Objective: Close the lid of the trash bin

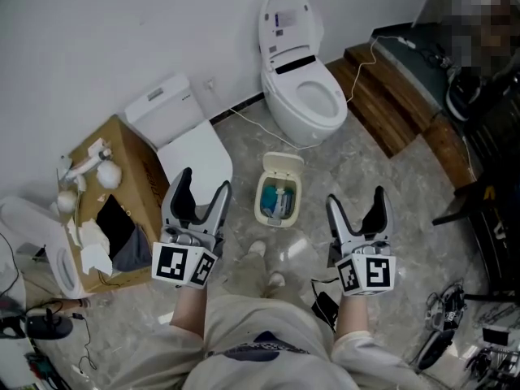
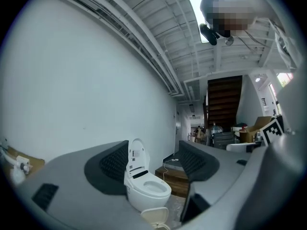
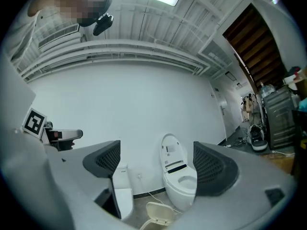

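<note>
Left gripper [image 1: 203,184] and right gripper [image 1: 356,200] are held out side by side in front of the person, each with its jaws spread wide and nothing between them. The trash bin [image 1: 278,199], small and cream, stands on the grey floor [image 1: 366,165] ahead of the person's feet, apart from both grippers and between them as seen from the head view. Its lid [image 1: 283,163] stands open, tipped back toward the white toilet [image 1: 299,96] by the wall, with blue-green contents showing inside.

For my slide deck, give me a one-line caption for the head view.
Left gripper and right gripper, both open, flank the open trash bin near a white toilet.
</note>
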